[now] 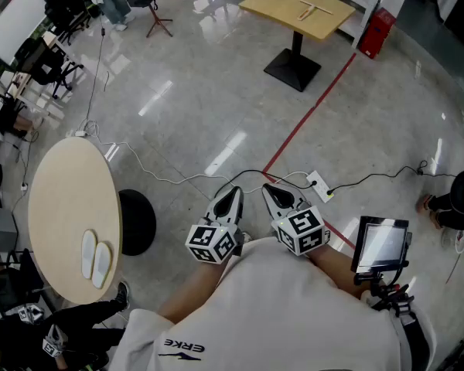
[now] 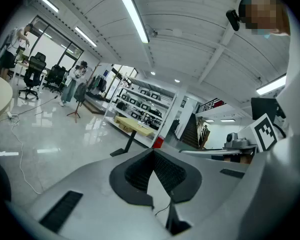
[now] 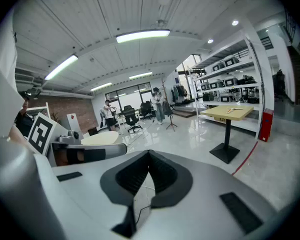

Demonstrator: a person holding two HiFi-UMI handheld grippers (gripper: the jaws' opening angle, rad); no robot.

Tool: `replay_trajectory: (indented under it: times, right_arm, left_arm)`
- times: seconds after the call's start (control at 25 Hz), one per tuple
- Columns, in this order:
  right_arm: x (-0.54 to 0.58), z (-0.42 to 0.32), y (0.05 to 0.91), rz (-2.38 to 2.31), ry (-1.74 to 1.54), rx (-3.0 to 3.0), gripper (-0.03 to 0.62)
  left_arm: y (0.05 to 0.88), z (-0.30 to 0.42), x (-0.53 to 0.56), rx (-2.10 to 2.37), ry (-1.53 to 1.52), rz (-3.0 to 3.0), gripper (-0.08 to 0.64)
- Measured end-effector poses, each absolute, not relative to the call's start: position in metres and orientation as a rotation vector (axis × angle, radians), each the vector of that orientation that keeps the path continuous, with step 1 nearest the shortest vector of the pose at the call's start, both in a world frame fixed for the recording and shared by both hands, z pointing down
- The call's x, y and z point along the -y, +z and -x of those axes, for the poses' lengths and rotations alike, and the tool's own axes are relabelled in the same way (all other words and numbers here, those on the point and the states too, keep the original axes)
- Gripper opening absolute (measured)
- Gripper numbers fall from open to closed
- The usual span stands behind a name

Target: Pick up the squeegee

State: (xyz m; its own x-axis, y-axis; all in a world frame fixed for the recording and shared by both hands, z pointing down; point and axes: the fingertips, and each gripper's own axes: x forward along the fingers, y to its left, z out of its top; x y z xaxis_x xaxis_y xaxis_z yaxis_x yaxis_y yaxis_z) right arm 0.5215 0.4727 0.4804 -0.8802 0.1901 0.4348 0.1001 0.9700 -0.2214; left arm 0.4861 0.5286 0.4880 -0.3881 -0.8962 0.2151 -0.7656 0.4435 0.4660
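**Technician:** In what state is the left gripper (image 1: 233, 190) found?

**Inspector:** Its jaws are clenched, tip against tip, and nothing is grasped between them. It is held low in front of the body, above the floor.

**Technician:** And the right gripper (image 1: 267, 188)?

**Inspector:** The same condition is observed. The jaws are brought together and nothing is gripped. It is held just beside the left gripper, and the two marker cubes are near each other but apart.

**Technician:** Where is the squeegee located?

**Inspector:** The squeegee (image 1: 315, 10) is seen as a pale T-shaped item lying flat on the square table (image 1: 278, 2). That table is placed across the floor, well apart from both grippers. In the right gripper view it is shown ahead and to the right.

**Technician:** What is found between the grippers and that table?

**Inspector:** Polished floor is seen, crossed by a red line (image 1: 309, 113) that runs from the table side toward the grippers. A power strip (image 1: 319, 184) is laid on the floor just ahead of the right gripper.

**Technician:** What else is to be noted?

**Inspector:** A round table (image 1: 62, 199) is placed at the left, with two pale oval items (image 1: 95, 255) laid side by side on its near part. A black stool (image 1: 139, 221) is set just beside it. A screen on a stand (image 1: 383, 243) is positioned at the right.
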Motion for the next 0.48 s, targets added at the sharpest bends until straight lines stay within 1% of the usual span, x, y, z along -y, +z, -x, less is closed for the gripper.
replay_trajectory:
  times: [0.48]
  right_arm:
    - [-0.481, -0.529, 0.485, 0.247, 0.29, 2.655, 0.003]
  left_arm:
    - [0.493, -0.494, -0.542, 2.307, -0.424, -1.342, 0.003]
